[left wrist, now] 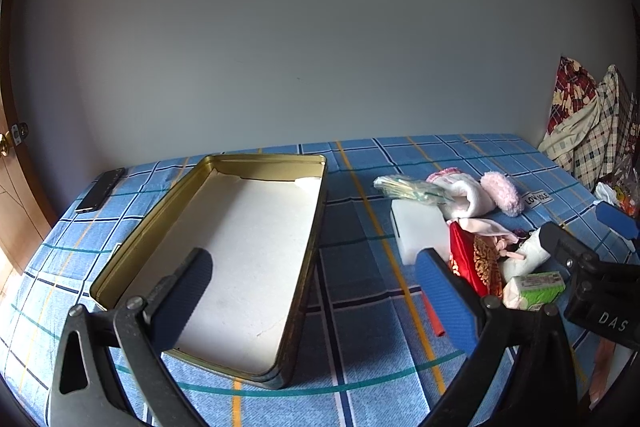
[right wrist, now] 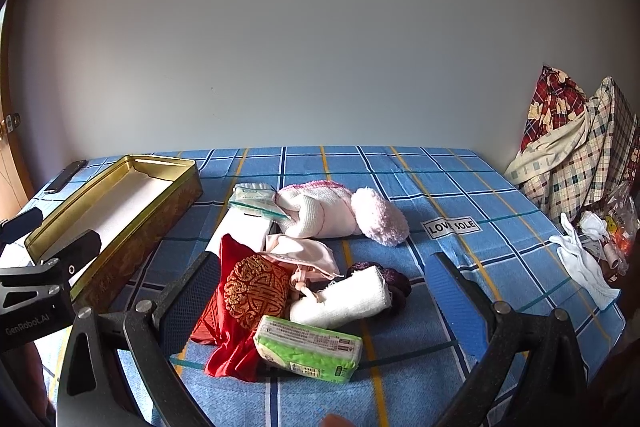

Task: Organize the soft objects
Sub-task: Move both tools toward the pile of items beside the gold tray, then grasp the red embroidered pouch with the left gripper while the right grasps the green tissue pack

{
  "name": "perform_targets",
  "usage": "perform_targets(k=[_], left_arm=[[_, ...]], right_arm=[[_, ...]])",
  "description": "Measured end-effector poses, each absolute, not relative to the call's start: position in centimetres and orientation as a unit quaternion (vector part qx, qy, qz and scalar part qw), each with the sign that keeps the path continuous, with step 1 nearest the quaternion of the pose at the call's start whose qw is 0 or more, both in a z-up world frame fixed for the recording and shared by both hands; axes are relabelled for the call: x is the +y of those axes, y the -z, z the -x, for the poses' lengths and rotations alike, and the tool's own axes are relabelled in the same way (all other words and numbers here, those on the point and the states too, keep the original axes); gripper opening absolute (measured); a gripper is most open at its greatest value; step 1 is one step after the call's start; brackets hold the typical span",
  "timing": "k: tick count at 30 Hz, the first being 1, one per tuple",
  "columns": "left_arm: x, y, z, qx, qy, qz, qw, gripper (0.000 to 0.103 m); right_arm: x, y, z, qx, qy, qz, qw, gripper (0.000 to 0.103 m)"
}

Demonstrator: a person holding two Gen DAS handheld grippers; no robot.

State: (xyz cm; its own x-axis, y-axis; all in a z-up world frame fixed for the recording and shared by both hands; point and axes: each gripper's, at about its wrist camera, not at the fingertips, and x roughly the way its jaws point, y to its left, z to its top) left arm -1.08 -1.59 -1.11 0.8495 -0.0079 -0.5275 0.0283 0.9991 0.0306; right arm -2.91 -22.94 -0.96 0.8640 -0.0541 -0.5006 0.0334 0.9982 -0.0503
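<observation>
Looking from the left wrist, the left gripper (left wrist: pixel 316 301) has its jaws wide apart and holds nothing. One finger hangs over the near end of the gold tin box (left wrist: pixel 308 223), which sits on the blue checked sheet (left wrist: pixel 360 307). The box has only a white liner inside. A black phone (left wrist: pixel 101 190) lies far left, by the sheet's edge. To the right of the box is the pile of soft things: a white block (left wrist: pixel 418 227), a red and gold pouch (left wrist: pixel 474 263), a green tissue pack (left wrist: pixel 534 289) and a fluffy pink sock (left wrist: pixel 502 193). A red stick (left wrist: pixel 432 313) lies near the blue finger.

From the right wrist, the right gripper (right wrist: pixel 318 307) is also wide and holds nothing. The soft pile sits between its fingers. The green tissue pack (right wrist: pixel 308 353) is nearest, touching the red and gold pouch (right wrist: pixel 248 303). A rolled white cloth (right wrist: pixel 340 301) lies just behind the pack. The fluffy pink sock (right wrist: pixel 378 221) is farther back. The gold tin box (right wrist: pixel 132 227) is on the left. White gloves (right wrist: pixel 582 263) lie far right, near a heap of checked bedding (right wrist: pixel 576 151).
</observation>
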Motion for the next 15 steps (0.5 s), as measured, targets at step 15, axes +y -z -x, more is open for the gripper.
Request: perform_targets(k=[15], left_arm=[[-2.2,2.9,1.5,0.283,0.019,-0.033,0.958,0.103]], right_arm=[[-24.4,3.8,4.0,0.283,0.039,0.002,0.958,0.103]])
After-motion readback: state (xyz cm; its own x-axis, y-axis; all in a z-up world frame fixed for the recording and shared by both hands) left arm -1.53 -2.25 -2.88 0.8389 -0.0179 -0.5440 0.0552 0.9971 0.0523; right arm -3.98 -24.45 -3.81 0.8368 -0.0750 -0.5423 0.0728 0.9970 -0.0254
